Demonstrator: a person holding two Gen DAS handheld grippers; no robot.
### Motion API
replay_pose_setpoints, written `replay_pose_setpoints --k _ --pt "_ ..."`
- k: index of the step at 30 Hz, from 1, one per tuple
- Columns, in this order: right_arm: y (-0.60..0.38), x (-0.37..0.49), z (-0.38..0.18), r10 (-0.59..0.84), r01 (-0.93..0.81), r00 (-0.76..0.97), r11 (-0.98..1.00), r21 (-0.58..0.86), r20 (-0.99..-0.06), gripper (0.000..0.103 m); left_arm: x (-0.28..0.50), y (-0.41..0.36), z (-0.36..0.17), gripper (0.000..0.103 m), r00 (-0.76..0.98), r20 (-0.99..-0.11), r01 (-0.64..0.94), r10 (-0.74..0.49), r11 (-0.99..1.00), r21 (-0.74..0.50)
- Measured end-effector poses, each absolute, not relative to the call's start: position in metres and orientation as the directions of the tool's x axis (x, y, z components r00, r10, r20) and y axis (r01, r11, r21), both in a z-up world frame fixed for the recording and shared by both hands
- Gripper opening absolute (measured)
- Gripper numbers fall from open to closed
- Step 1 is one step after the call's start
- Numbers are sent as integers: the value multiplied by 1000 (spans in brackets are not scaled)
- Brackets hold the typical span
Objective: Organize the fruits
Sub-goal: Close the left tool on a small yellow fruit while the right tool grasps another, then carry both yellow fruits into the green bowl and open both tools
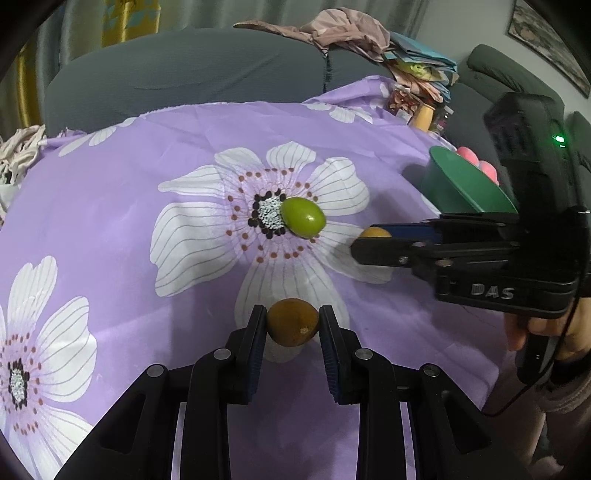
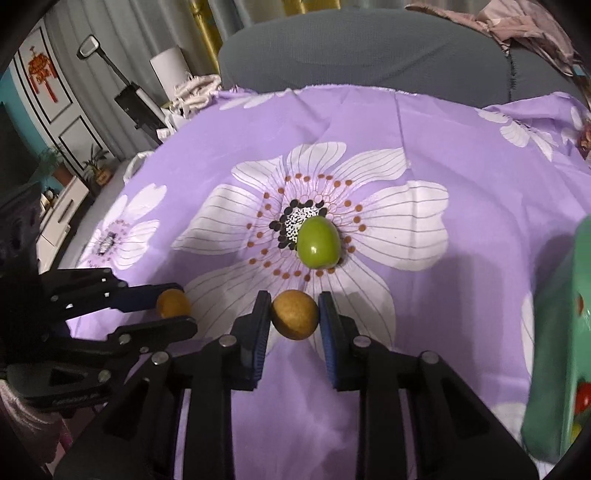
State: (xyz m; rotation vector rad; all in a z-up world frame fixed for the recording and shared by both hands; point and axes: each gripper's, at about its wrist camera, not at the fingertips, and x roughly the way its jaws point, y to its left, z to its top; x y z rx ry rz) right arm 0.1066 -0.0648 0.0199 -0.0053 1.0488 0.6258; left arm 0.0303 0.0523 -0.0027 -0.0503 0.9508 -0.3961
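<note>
Low in each wrist view, a small brown fruit sits between closed-in jaws: the left gripper grips one brown fruit, the right gripper the other brown fruit. Both look picked, so carrying comes next. Mid-frame, a green fruit waits on the purple cloth. The green bowl, right of frame, seems the target.

A purple floral cloth lies before a grey sofa piled with what looks like crumpled clothes.
</note>
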Motion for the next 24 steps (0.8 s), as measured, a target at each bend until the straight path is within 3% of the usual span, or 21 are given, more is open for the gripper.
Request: replay_pose_setpoints --k 7,14,19,24 --pt "-111 86 50 486 -441 447 850 288 -751 26 31 21 17 28 532 -762 353 -369 915 -197" --pt "-199 74 76 391 -300 588 919 257 -708 26 51 -49 53 28 542 -694 454 -475 860 -233" --pt "-257 68 79 299 -190 636 954 231 -712 27 69 -111 68 29 529 -654 532 -541 812 -242" --pt "-296 67 66 222 -112 627 974 195 -747 28 89 -167 61 29 477 -670 586 -569 774 -240"
